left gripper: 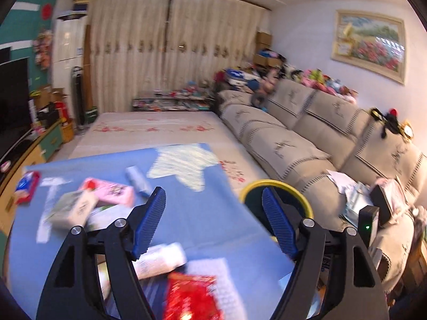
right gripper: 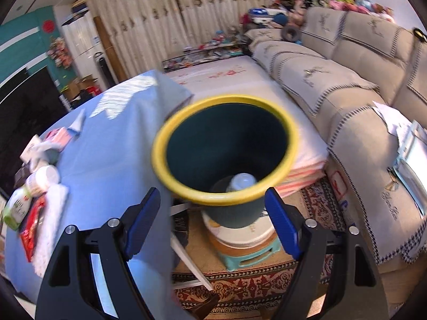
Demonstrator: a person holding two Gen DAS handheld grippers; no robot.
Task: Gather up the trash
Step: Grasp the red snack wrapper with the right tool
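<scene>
A dark green bin with a yellow rim point(right gripper: 292, 138) stands beside the table's right edge, and a white bottle point(right gripper: 241, 181) lies at its bottom. My right gripper point(right gripper: 212, 191) hovers open over the bin's near rim with nothing between its fingers. Over the blue tablecloth point(left gripper: 208, 213) my left gripper point(left gripper: 212, 190) is open and empty, with the bin's rim point(left gripper: 277, 184) just to its right. Trash lies on the cloth: a pink box point(left gripper: 112, 193), a white carton point(left gripper: 74, 208), a blue tube point(left gripper: 138, 181), a white bottle point(left gripper: 160, 260) and a red packet point(left gripper: 192, 296).
The bin rests on a white tub on a teal stool point(right gripper: 248, 256), which stands on a patterned carpet point(right gripper: 240, 288). A beige sofa point(right gripper: 347, 93) with papers on it runs along the right. A flowered mattress point(left gripper: 160, 130) lies beyond the table, and a TV point(left gripper: 13, 93) stands left.
</scene>
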